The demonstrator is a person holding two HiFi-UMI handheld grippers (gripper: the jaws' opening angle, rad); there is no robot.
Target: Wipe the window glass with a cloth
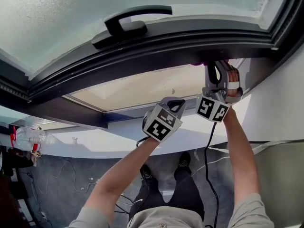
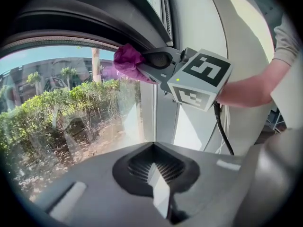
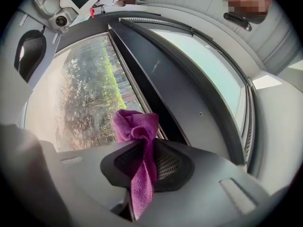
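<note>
Item: purple cloth [image 3: 137, 126], pinched mid-fold between the jaws of the right gripper [image 3: 142, 167]. Its bunched head is pushed forward, probably so a padded wad meets the window glass [image 3: 80, 89] at ten o'clock. It sits by the pane's edge, with the dark sash frame [image 3: 165, 84] at one o'clock; contact unconfirmed. Left gripper [image 2: 154, 176]: jaws pressed together, empty, apparently idle. Pane looks streaky, with shrubs [image 2: 57, 103] outside. Grey floor [image 1: 71, 175] below, with a cable [image 1: 209, 146] trailing.

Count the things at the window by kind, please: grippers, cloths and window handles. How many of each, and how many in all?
Grippers: 2, the left gripper and the right gripper
Cloths: 1, the purple cloth
Window handles: 1, the black handle
Total: 4
</note>
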